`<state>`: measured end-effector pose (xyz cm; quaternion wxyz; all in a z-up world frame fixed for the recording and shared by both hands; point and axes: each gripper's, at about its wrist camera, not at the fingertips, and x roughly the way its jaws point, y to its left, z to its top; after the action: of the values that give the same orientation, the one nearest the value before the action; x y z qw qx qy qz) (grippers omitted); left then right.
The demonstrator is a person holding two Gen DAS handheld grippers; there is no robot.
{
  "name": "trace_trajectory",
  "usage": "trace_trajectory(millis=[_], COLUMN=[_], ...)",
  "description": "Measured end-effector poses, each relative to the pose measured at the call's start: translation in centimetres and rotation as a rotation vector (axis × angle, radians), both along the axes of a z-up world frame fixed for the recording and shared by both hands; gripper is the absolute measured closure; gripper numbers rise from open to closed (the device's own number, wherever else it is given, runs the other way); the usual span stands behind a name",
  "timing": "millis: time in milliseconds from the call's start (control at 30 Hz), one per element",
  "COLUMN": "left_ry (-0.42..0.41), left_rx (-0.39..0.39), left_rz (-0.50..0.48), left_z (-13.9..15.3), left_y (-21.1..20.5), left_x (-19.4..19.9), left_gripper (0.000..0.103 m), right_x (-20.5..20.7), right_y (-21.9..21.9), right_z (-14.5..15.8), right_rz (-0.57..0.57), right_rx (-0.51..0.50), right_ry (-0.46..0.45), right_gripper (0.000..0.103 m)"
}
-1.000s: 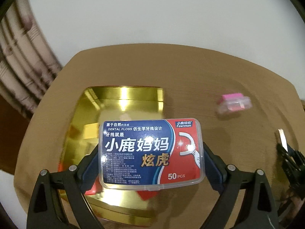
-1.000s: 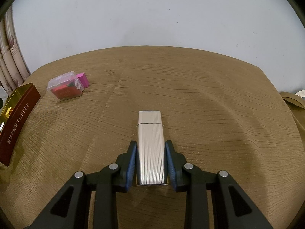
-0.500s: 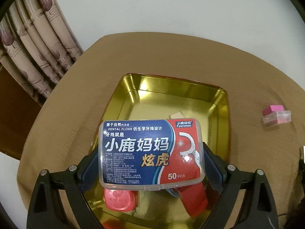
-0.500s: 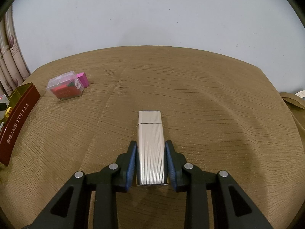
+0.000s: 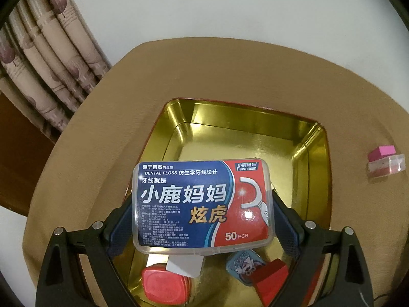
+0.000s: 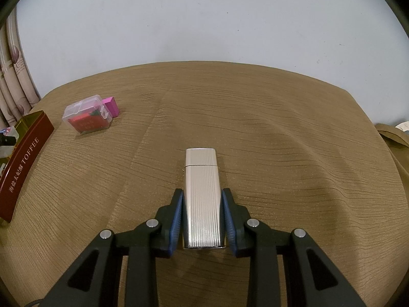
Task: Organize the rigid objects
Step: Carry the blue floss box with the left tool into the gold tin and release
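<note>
My left gripper point(image 5: 203, 220) is shut on a clear dental floss box point(image 5: 202, 204) with a blue and red label, held above the near part of a gold tin tray point(image 5: 314, 138). In the tray lie a red lidded case point(image 5: 166, 289), a small blue tin point(image 5: 244, 262) and a red piece point(image 5: 271, 281). My right gripper point(image 6: 202, 220) is shut on a ribbed silver lighter point(image 6: 202, 199), low over the tan tablecloth. A clear box with red contents point(image 6: 87, 119) and a pink block point(image 6: 111, 106) lie on the cloth at left.
The tray's dark red outer wall reading TOFFEE point(image 6: 23, 163) stands at the far left of the right wrist view. The clear box point(image 5: 388, 166) and pink block point(image 5: 382, 152) lie right of the tray. Curtains point(image 5: 46, 58) hang behind the round table.
My left gripper has carried the floss box to the left and farther over the tray, so more of the tray interior shows. The right gripper and lighter have not moved.
</note>
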<state>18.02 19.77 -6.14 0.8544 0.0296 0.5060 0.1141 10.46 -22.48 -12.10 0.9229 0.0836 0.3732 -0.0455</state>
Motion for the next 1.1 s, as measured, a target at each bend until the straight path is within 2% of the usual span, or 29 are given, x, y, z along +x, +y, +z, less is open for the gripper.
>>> trace_trajectory(millis=[200, 467, 867, 1100], left_ry=[0.027, 0.03, -0.042, -0.088], left_rx=[0.007, 0.036, 0.016, 0.05], left_rz=[-0.011, -0.054, -0.096, -0.074], left_z=[-1.3, -1.7, 0.7, 1.9], left_y=[-0.6, -1.5, -2.3, -1.6], left_x=[0.1, -0.1, -2.8, -6.2], left_gripper=[0.01, 0.01, 0.01, 0.009], right_x=[0.0, 0.0, 0.2, 0.4], right_y=[0.0, -0.1, 0.2, 0.6], right_z=[0.0, 0.0, -0.1, -0.2], right_rz=[0.0, 0.0, 0.004, 0.002], right_rx=[0.001, -0.001, -0.02, -0.029], right_ry=[0.0, 0.001, 0.006, 0.007], right_gripper=[0.073, 0.073, 0.073, 0.073])
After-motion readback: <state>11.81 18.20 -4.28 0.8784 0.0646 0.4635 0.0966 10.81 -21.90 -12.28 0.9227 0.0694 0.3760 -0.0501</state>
